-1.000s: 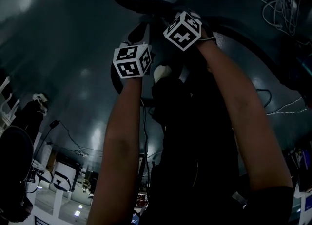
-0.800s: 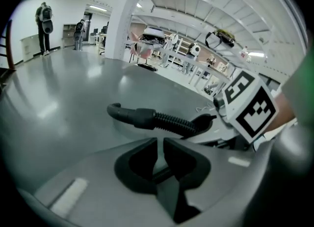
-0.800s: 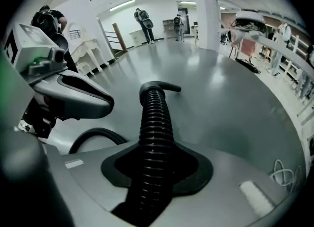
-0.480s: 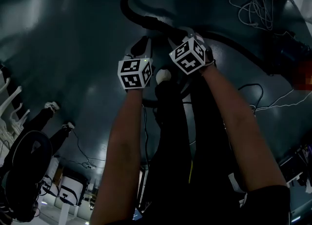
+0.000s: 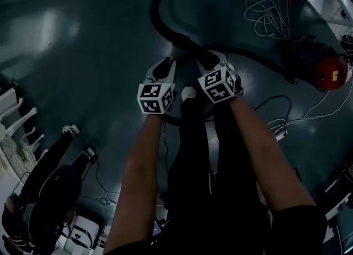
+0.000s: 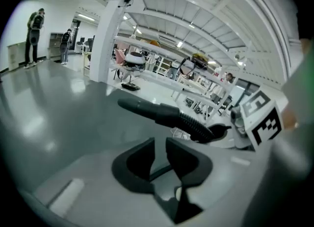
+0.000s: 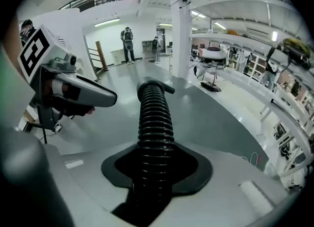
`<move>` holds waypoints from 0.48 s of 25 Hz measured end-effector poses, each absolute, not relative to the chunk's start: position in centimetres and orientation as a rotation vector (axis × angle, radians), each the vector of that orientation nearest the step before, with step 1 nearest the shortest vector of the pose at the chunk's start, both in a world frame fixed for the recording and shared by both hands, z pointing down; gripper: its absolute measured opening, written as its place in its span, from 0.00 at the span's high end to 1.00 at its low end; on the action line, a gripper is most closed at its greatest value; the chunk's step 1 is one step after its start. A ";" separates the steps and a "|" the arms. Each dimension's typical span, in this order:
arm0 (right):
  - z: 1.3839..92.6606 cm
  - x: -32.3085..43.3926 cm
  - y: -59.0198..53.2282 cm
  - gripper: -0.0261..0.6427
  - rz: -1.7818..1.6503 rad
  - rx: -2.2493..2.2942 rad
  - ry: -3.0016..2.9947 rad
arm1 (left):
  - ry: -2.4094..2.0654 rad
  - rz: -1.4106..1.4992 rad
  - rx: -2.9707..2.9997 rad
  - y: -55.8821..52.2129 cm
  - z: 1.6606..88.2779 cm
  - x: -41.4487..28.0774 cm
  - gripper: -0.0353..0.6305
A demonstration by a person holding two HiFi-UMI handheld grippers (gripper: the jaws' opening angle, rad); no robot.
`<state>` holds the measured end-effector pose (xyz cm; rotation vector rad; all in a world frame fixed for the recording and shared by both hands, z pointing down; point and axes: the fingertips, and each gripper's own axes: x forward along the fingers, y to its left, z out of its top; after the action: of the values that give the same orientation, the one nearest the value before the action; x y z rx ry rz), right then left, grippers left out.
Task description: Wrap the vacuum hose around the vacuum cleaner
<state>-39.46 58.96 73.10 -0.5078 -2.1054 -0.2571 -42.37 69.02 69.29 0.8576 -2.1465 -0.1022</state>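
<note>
Gathering step: the right claw (image 5: 208,60) pinches the ribbed vacuum hose (image 7: 155,118). The left claw (image 6: 160,145), just easing apart, holds nothing. The red vacuum cleaner (image 5: 324,72) sits at two o'clock; next, carry the hose there and loop it.

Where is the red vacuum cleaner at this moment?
Head view, upper right: the vacuum cleaner sits on the dark floor, beside a white cable tangle.
</note>
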 end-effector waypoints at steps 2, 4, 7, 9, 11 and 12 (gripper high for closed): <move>70.7 -39.0 58.8 0.74 -0.256 -0.484 -2.119 | -2.155 -0.130 0.906 68.7 66.2 -42.3 0.83; 68.5 -38.7 58.6 0.74 -0.255 -0.465 -2.134 | -2.157 -0.134 0.977 68.1 63.1 -41.9 0.83; 65.5 -38.2 58.2 0.74 -0.260 -0.437 -2.162 | -2.152 -0.080 1.083 67.0 59.6 -40.7 0.82; 63.6 -37.5 57.7 0.74 -0.262 -0.415 -2.180 | -2.155 -0.060 1.121 66.4 57.5 -39.6 0.82; 61.9 -36.6 57.4 0.74 -0.261 -0.392 -2.197 | -2.161 -0.057 1.155 65.8 55.7 -38.4 0.83; 61.1 -36.2 57.3 0.74 -0.260 -0.381 -2.208 | -2.163 -0.058 1.170 65.6 54.9 -37.9 0.83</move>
<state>-36.24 57.30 61.12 -0.3808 -2.2076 -0.2602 -37.93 65.59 54.87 1.1702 -2.1634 -0.0582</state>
